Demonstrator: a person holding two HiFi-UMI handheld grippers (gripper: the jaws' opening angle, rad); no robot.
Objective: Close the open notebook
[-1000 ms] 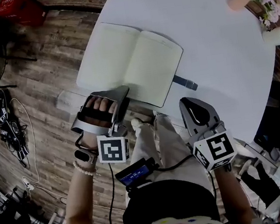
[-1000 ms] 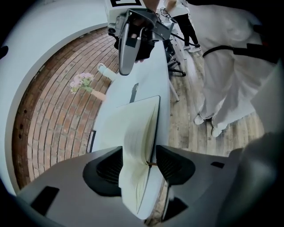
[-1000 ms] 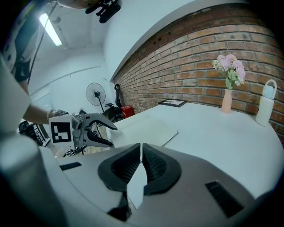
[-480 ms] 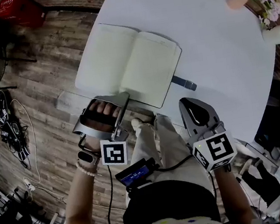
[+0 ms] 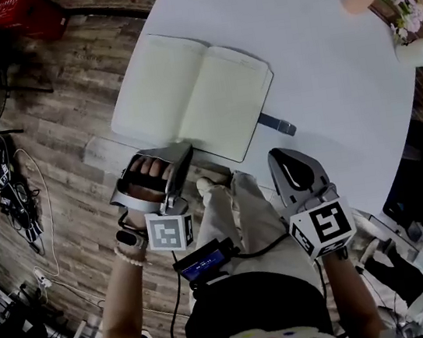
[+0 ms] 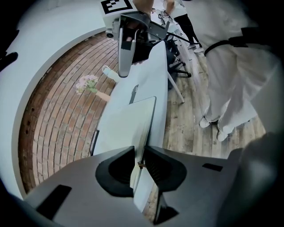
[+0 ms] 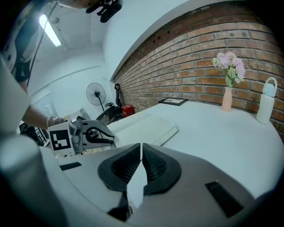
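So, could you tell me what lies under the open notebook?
The white table; a dark strip pokes out beneath the open notebook. Its covered part is hidden.

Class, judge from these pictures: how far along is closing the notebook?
Done: the left gripper is at the near edge of the notebook. In hand: its jaws have just been closing and pinch that edge. Left: the notebook lies open on the white table; that half must fold over. The right gripper is shut, empty.
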